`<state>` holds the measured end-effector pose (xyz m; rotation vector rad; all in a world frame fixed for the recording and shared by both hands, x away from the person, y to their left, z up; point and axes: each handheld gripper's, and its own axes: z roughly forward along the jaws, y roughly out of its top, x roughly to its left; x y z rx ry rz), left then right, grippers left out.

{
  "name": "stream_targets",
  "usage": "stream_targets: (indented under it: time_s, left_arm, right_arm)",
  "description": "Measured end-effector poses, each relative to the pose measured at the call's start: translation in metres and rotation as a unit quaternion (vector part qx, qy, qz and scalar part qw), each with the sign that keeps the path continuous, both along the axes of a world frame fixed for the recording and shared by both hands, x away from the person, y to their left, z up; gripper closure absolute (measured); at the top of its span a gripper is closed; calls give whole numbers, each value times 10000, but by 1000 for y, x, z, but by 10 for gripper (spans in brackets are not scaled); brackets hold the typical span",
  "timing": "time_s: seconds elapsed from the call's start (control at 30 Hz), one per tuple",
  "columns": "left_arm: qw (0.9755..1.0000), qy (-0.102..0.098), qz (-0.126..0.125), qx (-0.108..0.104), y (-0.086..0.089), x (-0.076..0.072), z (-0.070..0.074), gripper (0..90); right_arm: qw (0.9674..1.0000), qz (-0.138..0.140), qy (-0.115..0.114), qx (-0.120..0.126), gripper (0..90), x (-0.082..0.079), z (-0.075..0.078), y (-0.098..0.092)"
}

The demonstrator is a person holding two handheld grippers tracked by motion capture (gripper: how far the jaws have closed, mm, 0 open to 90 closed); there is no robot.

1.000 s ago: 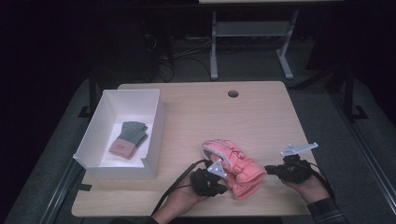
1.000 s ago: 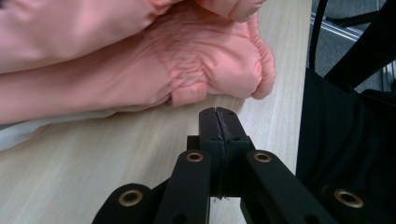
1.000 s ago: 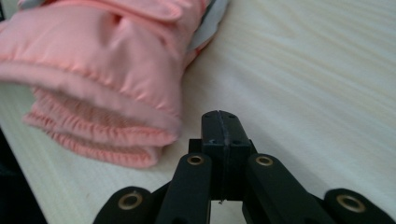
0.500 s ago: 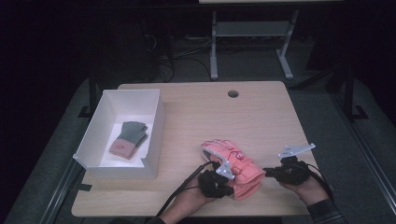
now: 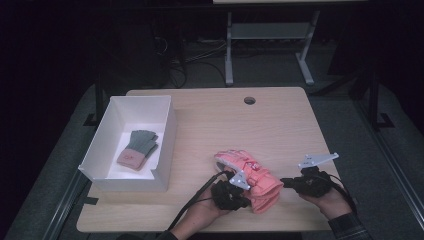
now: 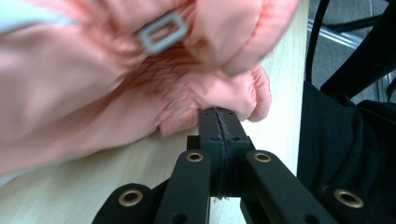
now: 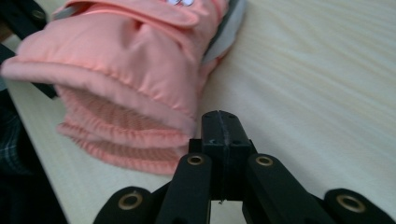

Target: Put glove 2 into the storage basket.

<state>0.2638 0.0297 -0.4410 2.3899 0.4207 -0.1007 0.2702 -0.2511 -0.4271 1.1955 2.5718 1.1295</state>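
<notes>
Table as landmark. Box on table, left side. Small glove in box. Big glove on table, near front edge, right of box. Left gripper touching big glove's left side. Right gripper just right of big glove. Hole near table's back edge.

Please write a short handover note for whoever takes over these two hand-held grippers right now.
Left gripper: shut, tips against the cuff of the padded pink winter glove, no fabric visibly pinched.
Right gripper: shut, beside the cuff opening, holding nothing.
The pink glove lies on the wooden table, near the front edge.
A grey knit glove with a pink cuff lies in the white box.
Left: the pink glove probably goes in too.
</notes>
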Motion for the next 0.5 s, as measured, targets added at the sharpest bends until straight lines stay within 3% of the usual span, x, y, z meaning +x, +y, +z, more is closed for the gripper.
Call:
stream_targets:
  time_s: [0.1, 0.13, 0.2, 0.27, 0.33, 0.5]
  left_arm:
    - [9999, -24, 140, -7, 8, 4, 3, 898]
    - [9994, -41, 355, 15, 16, 10, 3, 898]
    - [9988, -53, 489, 61, 21, 15, 3, 898]
    - [9979, -26, 645, 100, 27, 24, 2, 898]
    - [9974, -32, 719, 103, 27, 26, 1, 898]
    - [9962, -30, 860, 118, 28, 37, -2, 898]
  right_arm:
    - [10000, -67, -53, 21, 900, 5, -2, -4]
    - [9999, -9, -61, 110, 900, 12, -6, -6]
    - [9999, 4, -75, 105, 900, 15, -8, -6]
    - [9998, 184, -5, -3, 900, 24, -16, -1]
    - [9997, 230, 65, -10, 900, 24, -17, 3]
    - [9977, 673, 108, -20, 900, 17, -21, 18]
